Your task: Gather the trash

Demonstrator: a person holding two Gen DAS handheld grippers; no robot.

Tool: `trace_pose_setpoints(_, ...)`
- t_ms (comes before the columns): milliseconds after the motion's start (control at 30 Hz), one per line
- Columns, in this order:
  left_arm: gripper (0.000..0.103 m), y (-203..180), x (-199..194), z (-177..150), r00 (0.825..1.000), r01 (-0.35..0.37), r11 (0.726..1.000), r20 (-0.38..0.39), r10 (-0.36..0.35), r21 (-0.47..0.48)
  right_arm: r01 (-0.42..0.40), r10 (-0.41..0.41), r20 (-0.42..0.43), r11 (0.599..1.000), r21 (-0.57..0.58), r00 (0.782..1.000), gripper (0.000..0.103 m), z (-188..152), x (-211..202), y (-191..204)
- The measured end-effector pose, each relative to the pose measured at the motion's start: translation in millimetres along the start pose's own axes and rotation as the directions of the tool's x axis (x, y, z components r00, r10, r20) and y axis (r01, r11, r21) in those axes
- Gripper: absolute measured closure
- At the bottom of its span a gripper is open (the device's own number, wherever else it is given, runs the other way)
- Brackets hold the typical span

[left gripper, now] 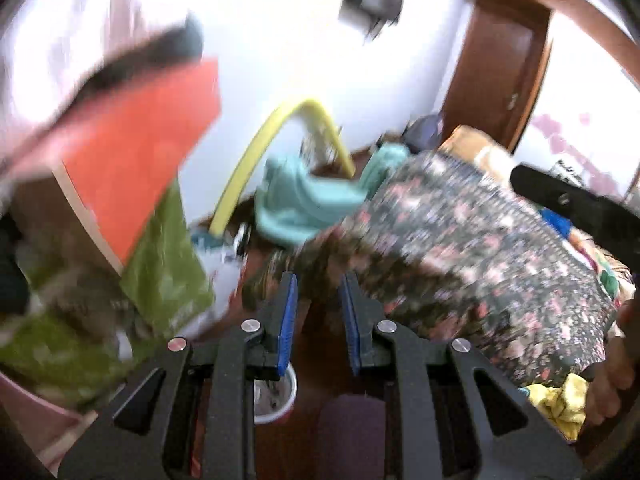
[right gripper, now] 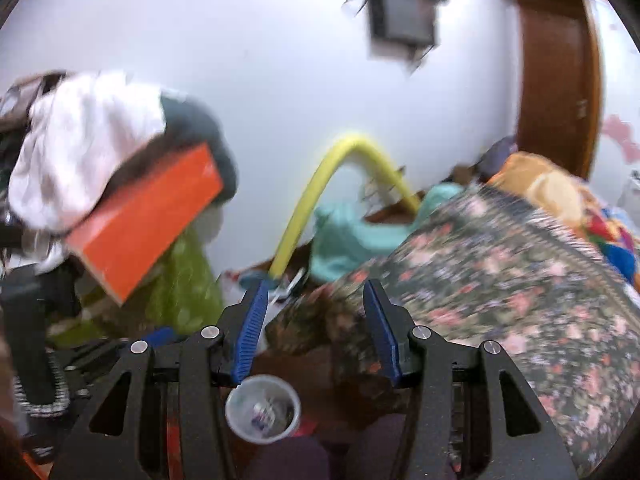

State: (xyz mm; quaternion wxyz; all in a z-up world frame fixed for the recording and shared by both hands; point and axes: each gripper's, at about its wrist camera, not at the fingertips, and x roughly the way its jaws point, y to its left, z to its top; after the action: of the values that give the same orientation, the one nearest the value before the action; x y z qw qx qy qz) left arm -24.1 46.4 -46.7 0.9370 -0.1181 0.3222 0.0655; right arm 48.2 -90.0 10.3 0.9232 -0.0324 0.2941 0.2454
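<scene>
Both views are blurred. In the left wrist view the left gripper (left gripper: 318, 296) sits in the lower middle of the frame, its blue-padded jaws a narrow gap apart with nothing between them. Below them, at the bottom edge, a small clear plastic cup with a red base (left gripper: 276, 396) stands on the brown floor, partly hidden behind the gripper body. In the right wrist view the right gripper (right gripper: 316, 308) has its jaws spread wider, also holding nothing, and the same cup (right gripper: 262, 408) shows in the lower middle with small scraps inside it. A dark bedspread with a pink flower pattern (right gripper: 500, 280) fills the right side of both frames. A bent yellow foam tube (right gripper: 320, 196) arches in the centre against the white wall, beside a crumpled teal cloth (right gripper: 352, 240). At the left an orange flat box (right gripper: 148, 220) lies tilted under white laundry (right gripper: 80, 148), above a green plastic bag (right gripper: 184, 292). A brown wooden door (right gripper: 556, 80) stands in the upper right.
</scene>
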Motion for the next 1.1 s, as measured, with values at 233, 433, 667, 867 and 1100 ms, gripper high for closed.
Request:
trace_pose_setpoints(233,0.046,-16,-62,10,0.985,0.015,0.997,0.169,-0.028,0.077,0.093,-0.096,0.064,0.994,0.054,0.993,0.043,2,-38,-6)
trace_pose_setpoints(433,0.011,-23,-79,9,0.973,-0.048,0.992,0.231,0.019,0.120,0.136,-0.145,0.121,0.988,0.074,0.982,0.000,-6,-58,-7)
trace_pose_setpoints(667,0.011,-20,-78,6,0.978,-0.021,0.992,0.208,-0.006,0.128,0.189,-0.195,0.100,0.980,0.066,0.976,0.000,-10,-59,-2)
trace_pose_setpoints(867,0.011,-21,-75,2,0.981,-0.017,0.990,0.195,-0.010,0.136,0.187,-0.195,0.107,0.979,0.078,0.975,0.000,-11,-62,-5)
trace_pose_setpoints(1100,0.011,-21,-74,3,0.981,-0.014,0.991,0.193,-0.012,0.135,0.179,-0.186,0.096,0.980,0.082,0.978,0.000,-9,-62,-6)
